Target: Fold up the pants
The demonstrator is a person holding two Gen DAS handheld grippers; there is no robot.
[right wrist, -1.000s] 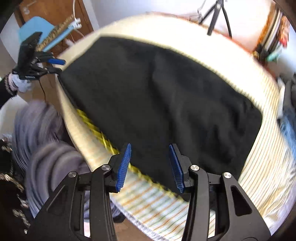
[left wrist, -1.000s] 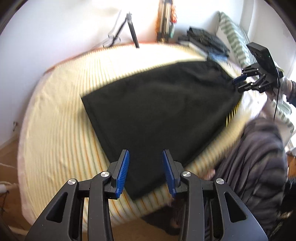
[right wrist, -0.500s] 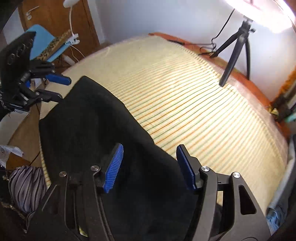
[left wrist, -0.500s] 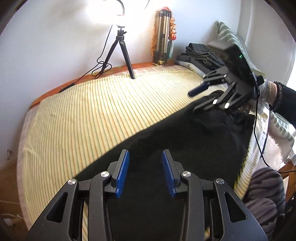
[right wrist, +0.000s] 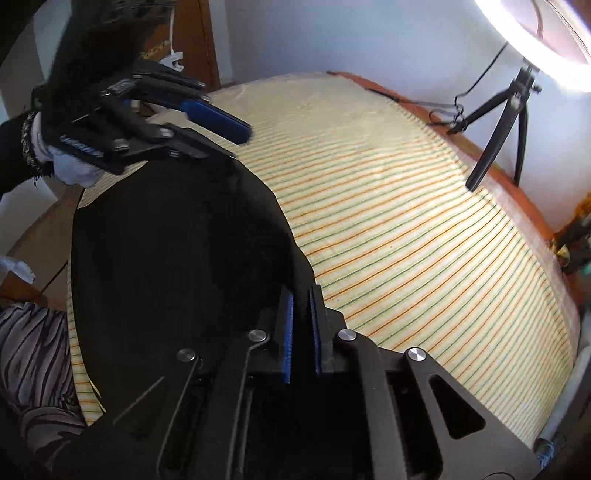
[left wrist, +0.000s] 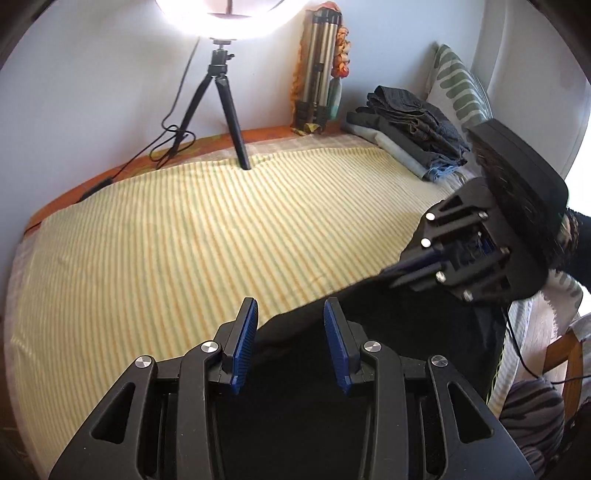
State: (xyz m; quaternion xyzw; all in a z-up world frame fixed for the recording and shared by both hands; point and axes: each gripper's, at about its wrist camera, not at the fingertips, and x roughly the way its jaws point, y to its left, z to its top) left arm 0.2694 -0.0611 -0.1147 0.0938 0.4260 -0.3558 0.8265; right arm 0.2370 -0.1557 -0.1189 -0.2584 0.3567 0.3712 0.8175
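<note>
Bedding comes first: a striped yellow bed cover (left wrist: 184, 236) spans most of both views, with a tripod (left wrist: 225, 110) standing on its far edge under a bright ring light (left wrist: 221, 14), and a stack of folded clothes (left wrist: 410, 125) near a patterned pillow (left wrist: 458, 85).

Black pants (right wrist: 177, 266) lie at the near edge of the cover, directly below both tools. Their far edge runs diagonally across the stripes, and part of the cloth hangs over the bedside.

Right gripper (right wrist: 301, 325): the jaws are closing, the blue pads nearly together, with the far edge of the pants between them. The cloth appears pinched, though how many layers are caught cannot be told.

Left gripper (left wrist: 290, 343): the jaws stand partly spread above the same edge of the pants, further along it. No cloth is between the pads, and nothing is held.

Probable faults from this state:
- A shallow bite by the right gripper on the hem. Cause: the pads close on the very edge, so the cloth may slip out when lifted.
- Uneven fold. Cause: only one corner is secured; lifting before the left gripper clamps would drag the pants askew.
- A single layer caught. Cause: stacked layers separate, leaving the lower one behind.
- The overhanging portion may pull the garment off the bed.
</note>
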